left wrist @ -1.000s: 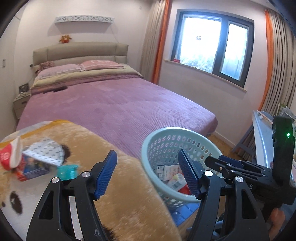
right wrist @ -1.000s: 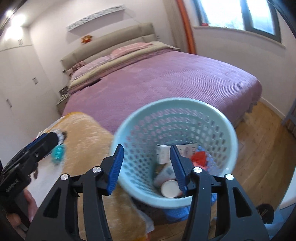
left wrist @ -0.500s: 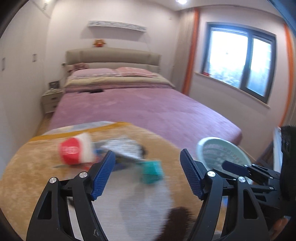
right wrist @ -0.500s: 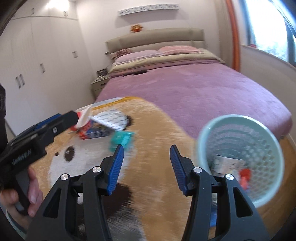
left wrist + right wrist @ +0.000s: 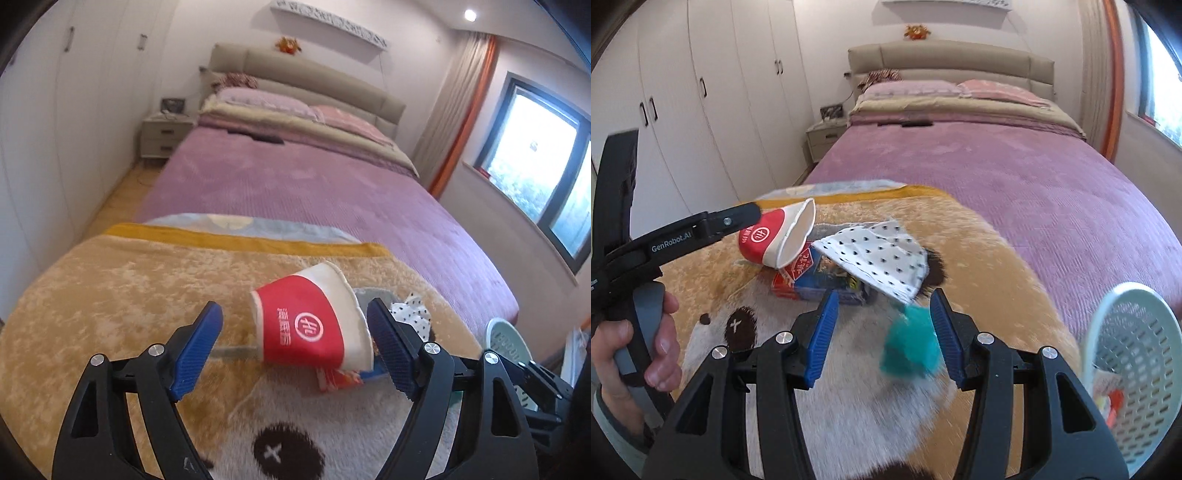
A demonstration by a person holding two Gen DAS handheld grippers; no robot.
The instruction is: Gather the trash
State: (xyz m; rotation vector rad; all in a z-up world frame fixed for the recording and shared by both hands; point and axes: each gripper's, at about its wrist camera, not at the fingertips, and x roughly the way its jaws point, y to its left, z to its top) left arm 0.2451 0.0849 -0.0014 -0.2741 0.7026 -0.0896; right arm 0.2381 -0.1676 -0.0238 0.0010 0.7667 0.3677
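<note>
Daylight enters through the window (image 5: 550,173) to the right of the left gripper (image 5: 295,354) and overexposes its panes. A ceiling spotlight (image 5: 470,14) adds glare. Fisheye distortion bends all edges. Motion blur smears the teal item (image 5: 910,347) between the right gripper's fingers and the basket (image 5: 1134,369) to its right.

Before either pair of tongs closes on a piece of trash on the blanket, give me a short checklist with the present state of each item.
1. Left tongs lined up on the red paper cup: ok, the cup lies on its side between the opening jaws, pads not yet on it.
2. Right tongs lined up on the teal wrapper: ok, it sits between the jaws, nearer one pad; contact cannot tell, blurred.
3. Cup free of other litter: not ok, it rests on the blue carton.
4. Polka-dot paper clear of both grasps: cannot tell.
5. Laundry-style basket within view for the drop: ok, it already holds trash.
</note>
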